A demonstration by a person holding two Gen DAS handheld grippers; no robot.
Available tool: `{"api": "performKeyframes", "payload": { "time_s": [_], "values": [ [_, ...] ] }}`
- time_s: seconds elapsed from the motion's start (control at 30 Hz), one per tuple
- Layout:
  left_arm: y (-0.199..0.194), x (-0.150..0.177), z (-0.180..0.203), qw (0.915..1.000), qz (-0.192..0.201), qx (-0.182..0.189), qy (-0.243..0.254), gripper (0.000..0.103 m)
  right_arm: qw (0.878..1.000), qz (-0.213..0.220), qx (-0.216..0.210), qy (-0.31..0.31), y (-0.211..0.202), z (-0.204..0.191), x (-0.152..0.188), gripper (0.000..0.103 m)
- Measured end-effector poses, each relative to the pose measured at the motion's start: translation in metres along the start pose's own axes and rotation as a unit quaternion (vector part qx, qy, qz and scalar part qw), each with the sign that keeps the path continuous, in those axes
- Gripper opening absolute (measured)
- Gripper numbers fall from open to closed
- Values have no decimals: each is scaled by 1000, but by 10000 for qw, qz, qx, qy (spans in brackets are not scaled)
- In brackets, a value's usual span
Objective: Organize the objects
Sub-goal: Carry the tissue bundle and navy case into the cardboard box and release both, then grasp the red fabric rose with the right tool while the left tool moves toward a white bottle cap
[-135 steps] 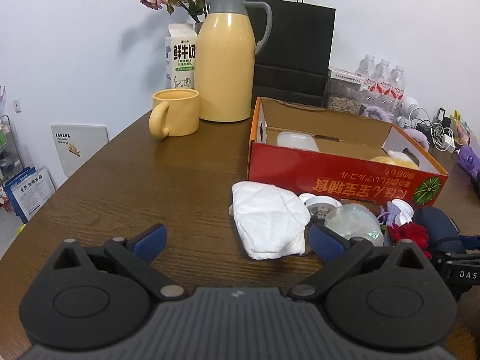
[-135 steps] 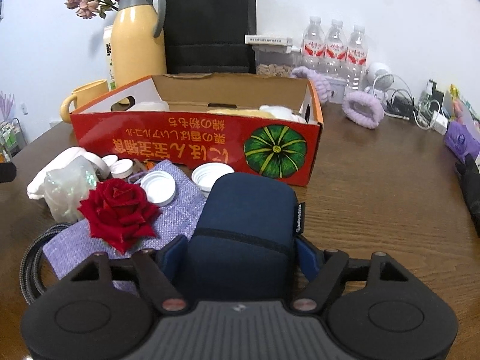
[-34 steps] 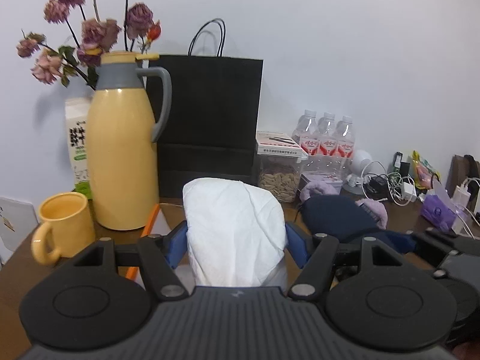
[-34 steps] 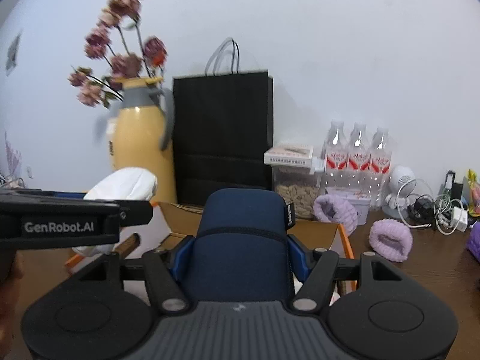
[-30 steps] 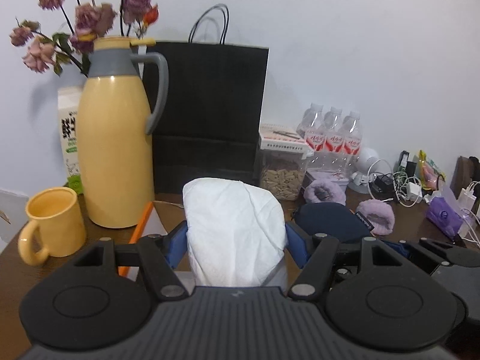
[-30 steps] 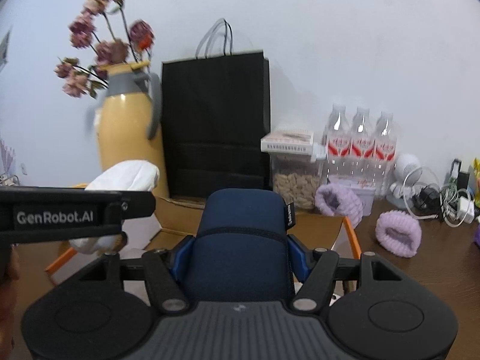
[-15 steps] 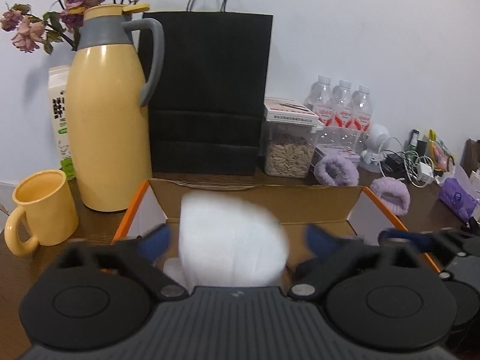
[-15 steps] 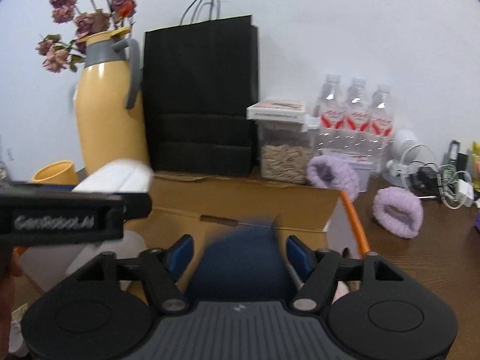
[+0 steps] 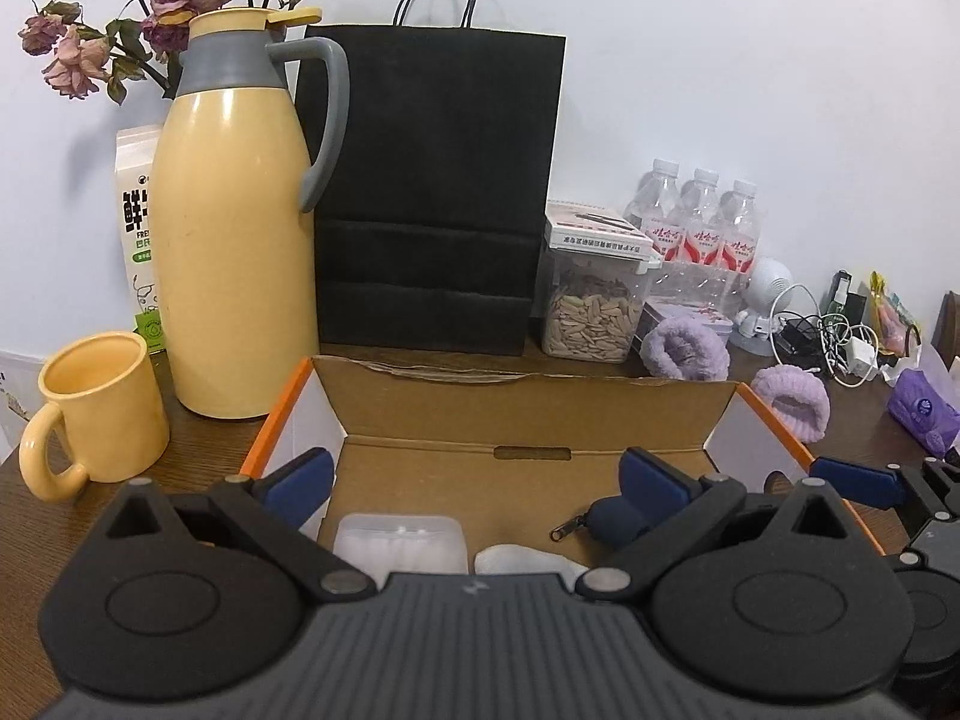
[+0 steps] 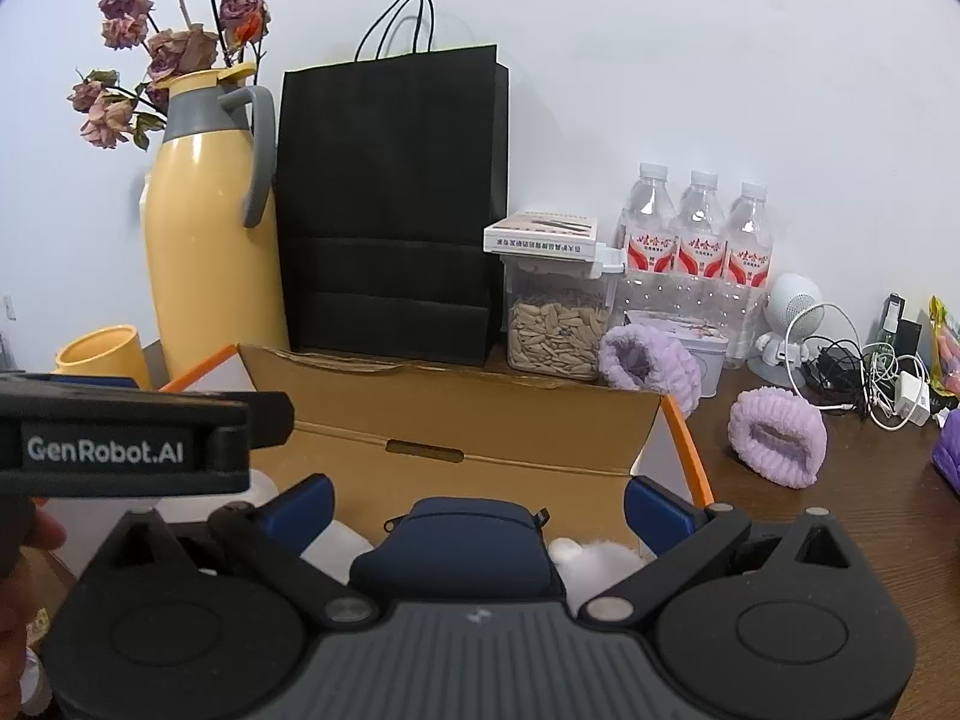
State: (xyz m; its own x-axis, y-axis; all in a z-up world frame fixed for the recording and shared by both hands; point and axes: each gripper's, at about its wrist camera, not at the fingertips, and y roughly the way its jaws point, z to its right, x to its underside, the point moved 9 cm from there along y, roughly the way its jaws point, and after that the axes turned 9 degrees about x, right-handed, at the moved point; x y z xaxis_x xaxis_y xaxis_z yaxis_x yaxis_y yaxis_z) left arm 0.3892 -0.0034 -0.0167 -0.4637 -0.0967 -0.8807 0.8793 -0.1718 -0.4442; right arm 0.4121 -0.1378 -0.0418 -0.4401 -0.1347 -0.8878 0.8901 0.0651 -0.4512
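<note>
Navy pouch lies between, seemingly clear of, fingers.

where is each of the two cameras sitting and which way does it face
Left wrist: on the left gripper, looking forward and slightly down over its open fingers into the cardboard box; the right gripper shows at the right edge.
Right wrist: on the right gripper, facing the same way, open above the navy pouch; the left gripper and a hand show at left.
Shared: box, yellow jug, black bag.
</note>
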Motion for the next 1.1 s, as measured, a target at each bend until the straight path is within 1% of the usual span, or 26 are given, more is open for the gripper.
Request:
{"api": "performKeyframes", "payload": {
  "time_s": [0.13,0.33,0.47,0.6,0.73,0.8,1.1],
  "values": [
    [-8,-2,3,9999,89,43,33,103,10000,88,-1,-38,-8,-1,-1,103],
    [-31,-3,3,9993,372,25,70,103,9995,278,43,-148,-27,2,-3,103],
    [-51,1,-2,9984,559,-15,80,103,9988,446,34,-197,-45,3,-1,103],
    [-68,10,-7,9977,680,-61,23,103,9977,662,82,-156,-67,10,8,103],
    [-83,25,-10,9974,701,-124,91,103,9971,750,26,-137,-85,15,21,103],
    [-88,33,-11,9978,629,-163,150,103,9969,774,-5,-132,-92,16,28,103],
    [-112,75,-25,9989,333,-280,147,103,9982,590,-106,-75,-115,22,68,103]
  ]
}}
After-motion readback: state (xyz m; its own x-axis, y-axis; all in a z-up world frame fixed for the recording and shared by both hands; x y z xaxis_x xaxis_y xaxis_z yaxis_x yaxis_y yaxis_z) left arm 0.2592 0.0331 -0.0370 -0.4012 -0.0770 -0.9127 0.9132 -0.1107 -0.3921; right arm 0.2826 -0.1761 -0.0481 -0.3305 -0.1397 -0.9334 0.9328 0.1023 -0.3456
